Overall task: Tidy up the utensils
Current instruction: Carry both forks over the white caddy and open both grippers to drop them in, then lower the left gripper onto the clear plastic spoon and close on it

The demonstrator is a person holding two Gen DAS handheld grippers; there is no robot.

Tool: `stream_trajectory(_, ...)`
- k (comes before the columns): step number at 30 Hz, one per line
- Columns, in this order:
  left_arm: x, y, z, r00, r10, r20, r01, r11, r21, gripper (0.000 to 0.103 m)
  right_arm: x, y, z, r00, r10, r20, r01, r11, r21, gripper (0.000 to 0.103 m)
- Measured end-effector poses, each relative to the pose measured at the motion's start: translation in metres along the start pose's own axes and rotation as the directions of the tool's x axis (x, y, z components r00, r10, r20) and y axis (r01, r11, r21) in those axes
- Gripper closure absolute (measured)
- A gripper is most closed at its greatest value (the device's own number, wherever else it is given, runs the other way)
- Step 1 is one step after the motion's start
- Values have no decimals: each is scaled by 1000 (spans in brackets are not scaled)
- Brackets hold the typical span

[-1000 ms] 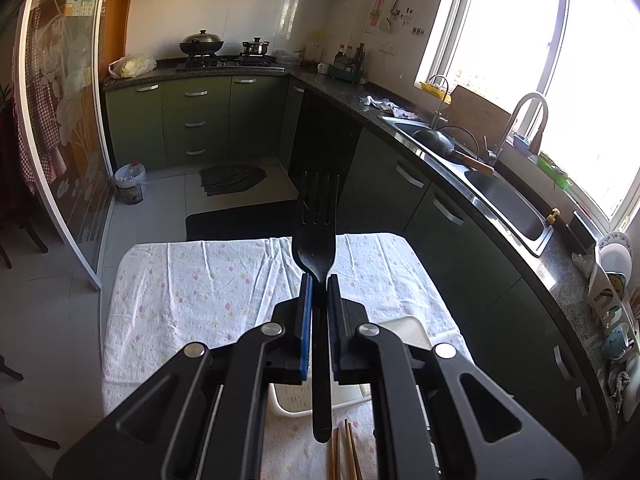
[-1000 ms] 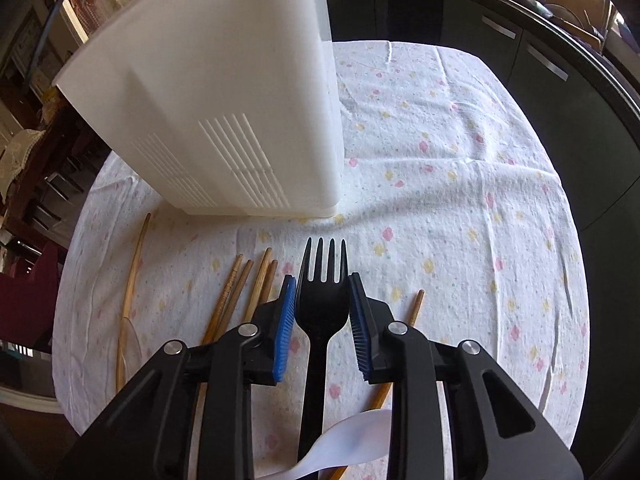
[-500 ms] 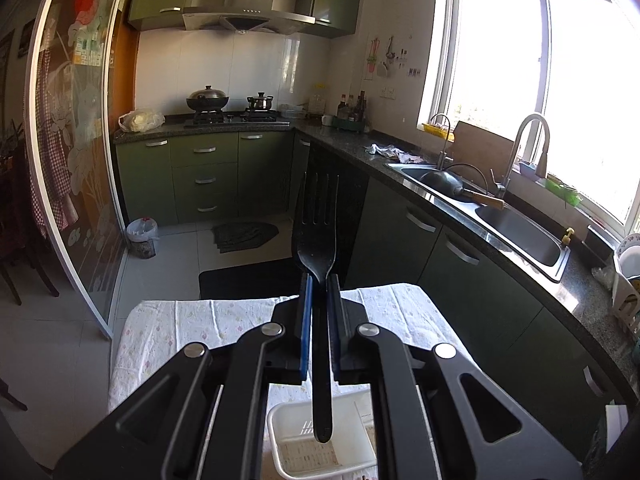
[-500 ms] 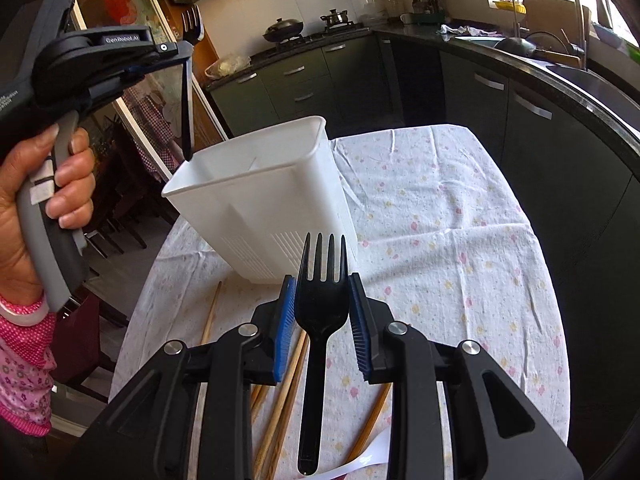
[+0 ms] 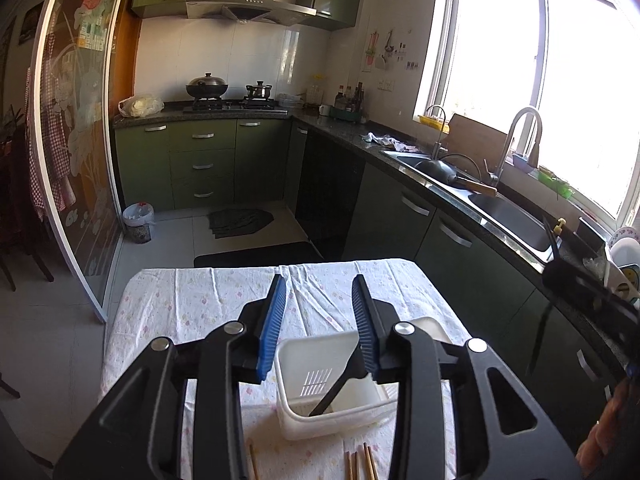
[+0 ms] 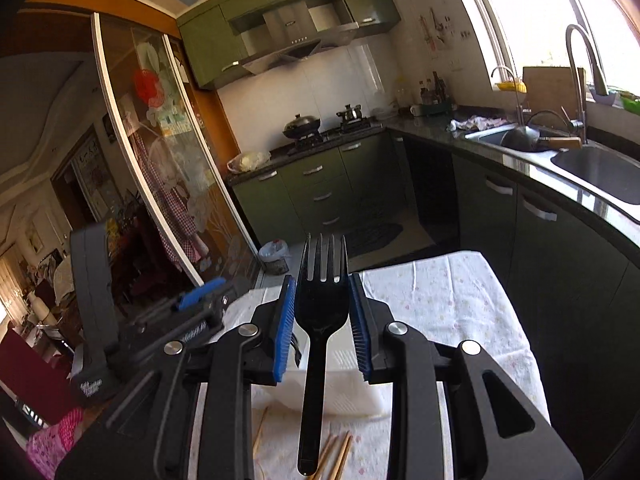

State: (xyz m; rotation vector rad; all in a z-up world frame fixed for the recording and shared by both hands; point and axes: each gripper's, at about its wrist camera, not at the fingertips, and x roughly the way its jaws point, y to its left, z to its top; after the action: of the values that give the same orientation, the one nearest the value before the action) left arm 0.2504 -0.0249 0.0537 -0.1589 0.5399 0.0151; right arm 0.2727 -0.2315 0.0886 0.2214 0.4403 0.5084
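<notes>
A table (image 5: pixel 192 300) draped in a white floral cloth stands in a green-cabineted kitchen, bearing a white plastic utensil bin (image 5: pixel 304 360) with wooden chopsticks (image 5: pixel 360 464) lying on the cloth just in front of it. Above the bin, the left gripper (image 5: pixel 319 316) hangs with its blue-padded jaws spread wide and holding nothing, while a black fork (image 5: pixel 336 388) leans inside the container, its handle end down on the slotted floor. The right gripper (image 6: pixel 322 320) clasps a second black fork (image 6: pixel 320 320) by its neck, tines pointing away from the camera, over the bin's near edge.
</notes>
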Motion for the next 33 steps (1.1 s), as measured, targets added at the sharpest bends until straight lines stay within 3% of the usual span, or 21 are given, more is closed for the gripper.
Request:
stream_trajectory(4, -28, 1, -10, 1000, -7, 23, 7, 1000, 20, 70, 24, 14, 23, 990, -57, 130, 61, 998, -28, 76)
stream_trajectory(6, -39, -1, -15, 1000, -10, 25, 9, 999, 42, 70, 43, 17, 25, 987, -74, 145, 80, 996, -36, 76)
stream_trajectory(12, -62, -1, -28, 999, -41, 4, 41, 996, 75, 66, 75, 6, -8, 995, -81, 65, 84, 996, -38, 76)
stream_trajectory(17, -63, 0, -38, 996, -64, -58, 68, 995, 71, 65, 71, 3, -44, 996, -90, 4, 90, 993, -81, 76)
stream_trajectory(23, -53, 7, -58, 981, -79, -178, 85, 996, 28, 62, 45, -4, -71, 995, -91, -30, 88, 991, -96, 70)
stream_trajectory(28, -33, 19, -99, 942, -61, -329, 62, 998, -8, 56, -5, -25, -93, 997, -63, -53, 61, 997, -35, 63)
stream_trajectory(30, -19, 26, -119, 913, -62, -404, 53, 998, -33, 56, -21, -34, -107, 994, -62, -85, 61, 998, -23, 63)
stream_trajectory(33, 4, 35, -150, 851, -77, -519, 38, 996, -85, 56, -42, -52, -127, 990, -68, -126, 69, 998, -3, 63)
